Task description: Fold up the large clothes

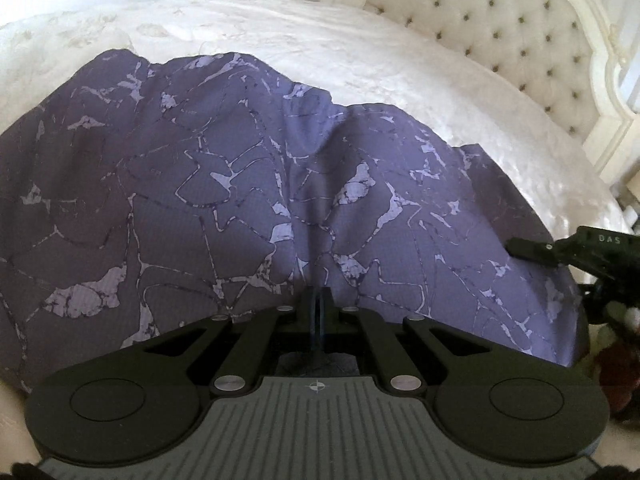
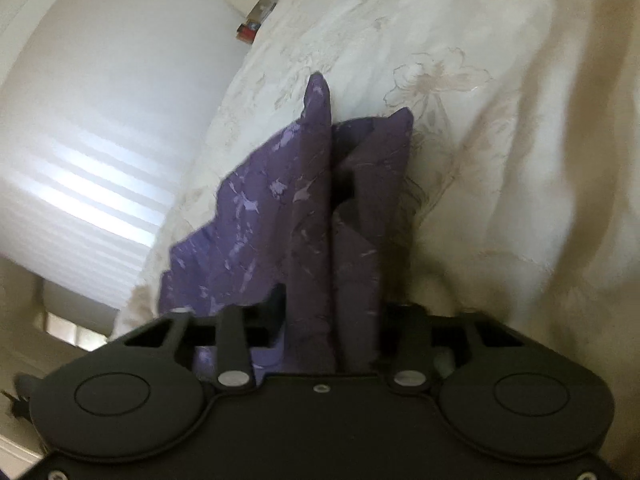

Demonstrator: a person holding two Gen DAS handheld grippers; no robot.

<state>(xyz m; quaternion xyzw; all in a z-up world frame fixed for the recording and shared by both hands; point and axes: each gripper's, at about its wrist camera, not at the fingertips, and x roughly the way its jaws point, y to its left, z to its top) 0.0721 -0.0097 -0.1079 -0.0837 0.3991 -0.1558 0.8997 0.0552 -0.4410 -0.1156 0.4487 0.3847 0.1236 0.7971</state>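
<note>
- While the purple patterned garment [image 1: 248, 184] lies spread on the cream bed [image 1: 320, 44], the left tool [image 1: 319, 300] pinches its near edge, jaws fully closed.
- The right tool [image 2: 334, 216] grips a bunched fold of the same garment at its right edge.
- A tufted headboard [image 1: 500, 28] stands far right.

A bed [image 1: 360, 52] carries everything here, covered by a cream bedspread [image 1: 248, 28] with a faint floral pattern, its flowers clearest in the right wrist view. A tufted, buttoned cream headboard [image 1: 492, 24] in a carved pale frame rises at the bed's far right. Directly on the bedspread lies a purple garment [image 1: 224, 184] with a pale cracked-marble print, spread wide and rumpled, its far edge well short of the headboard.
</note>
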